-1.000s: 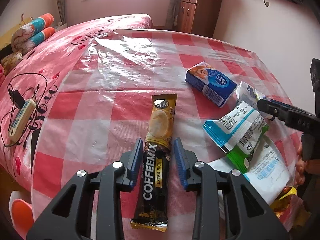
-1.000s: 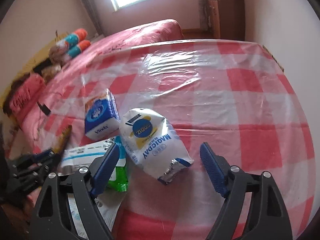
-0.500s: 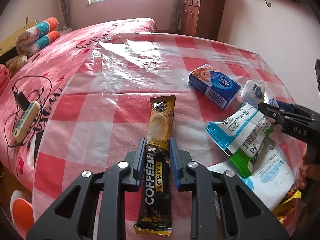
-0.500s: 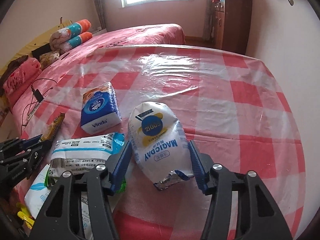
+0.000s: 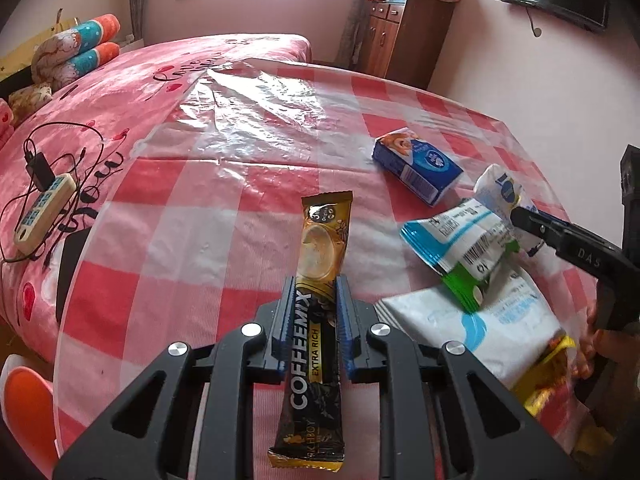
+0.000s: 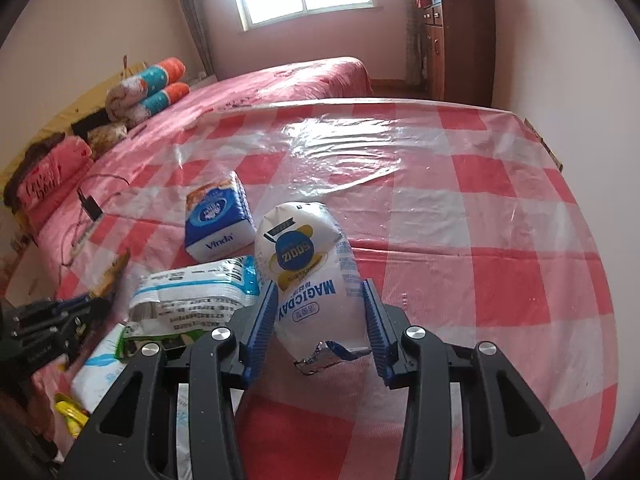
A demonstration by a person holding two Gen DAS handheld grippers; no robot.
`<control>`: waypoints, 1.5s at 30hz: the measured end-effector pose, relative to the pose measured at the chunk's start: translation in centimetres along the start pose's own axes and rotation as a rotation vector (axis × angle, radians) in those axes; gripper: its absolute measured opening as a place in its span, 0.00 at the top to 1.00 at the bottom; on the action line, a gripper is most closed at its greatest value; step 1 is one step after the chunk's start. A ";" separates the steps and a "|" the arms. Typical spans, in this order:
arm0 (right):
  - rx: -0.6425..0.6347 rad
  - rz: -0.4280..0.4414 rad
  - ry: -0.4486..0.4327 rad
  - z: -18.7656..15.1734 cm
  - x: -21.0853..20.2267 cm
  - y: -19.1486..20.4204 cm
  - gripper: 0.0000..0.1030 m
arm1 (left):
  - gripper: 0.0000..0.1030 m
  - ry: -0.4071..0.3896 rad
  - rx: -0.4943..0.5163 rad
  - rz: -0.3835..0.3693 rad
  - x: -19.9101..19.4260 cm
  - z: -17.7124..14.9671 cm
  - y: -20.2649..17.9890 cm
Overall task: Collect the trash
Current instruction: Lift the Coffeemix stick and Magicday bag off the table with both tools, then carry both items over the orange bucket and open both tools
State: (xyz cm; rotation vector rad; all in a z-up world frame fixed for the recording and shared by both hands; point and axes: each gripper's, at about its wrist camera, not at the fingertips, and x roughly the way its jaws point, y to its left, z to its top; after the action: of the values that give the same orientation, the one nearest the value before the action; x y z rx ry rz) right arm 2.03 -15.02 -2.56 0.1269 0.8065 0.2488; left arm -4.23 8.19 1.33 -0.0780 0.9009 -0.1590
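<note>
On the red-and-white checked table (image 5: pixel 240 152) lies a black-and-gold Coffeemix sachet (image 5: pixel 324 236). My left gripper (image 5: pixel 316 284) is closing, its blue pads pressing the sachet's sides. In the right wrist view my right gripper (image 6: pixel 319 286) is closing on a puffy white Magicday bag (image 6: pixel 304 248), pads against both flanks. Loose trash sits between the two: a blue Vinda tissue pack (image 6: pixel 218 216), a white-and-blue wrapper (image 5: pixel 456 236), a green packet (image 5: pixel 464 284), a large white pouch (image 5: pixel 492 328) and a yellow wrapper (image 5: pixel 548 372).
A pink bed borders the table's left, with a power strip (image 5: pixel 44 208) and cables on it and rolled pillows (image 5: pixel 76 52) farther back. A wooden cabinet (image 5: pixel 404 36) stands by the far wall. An orange stool (image 5: pixel 24 400) shows below the table's near-left edge.
Both grippers' jaws have drawn in: the left from beside the sachet onto its sides, the right from wide apart onto the white bag. The bag now stands more upright.
</note>
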 end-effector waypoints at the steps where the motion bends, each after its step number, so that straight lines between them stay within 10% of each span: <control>1: 0.008 0.008 -0.007 -0.1 -0.2 -0.1 0.57 | 0.80 -0.002 -0.002 -0.002 -0.2 -0.1 0.1; 45: 0.025 0.249 -0.086 -2.1 -8.9 9.4 0.60 | 0.80 -0.108 -0.087 -0.099 -9.7 -5.4 5.6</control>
State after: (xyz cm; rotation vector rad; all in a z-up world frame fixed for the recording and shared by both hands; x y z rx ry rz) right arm -6.98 -8.26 4.16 0.2604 0.7079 0.4654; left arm -13.85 15.37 4.77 -0.2103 0.7962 -0.2054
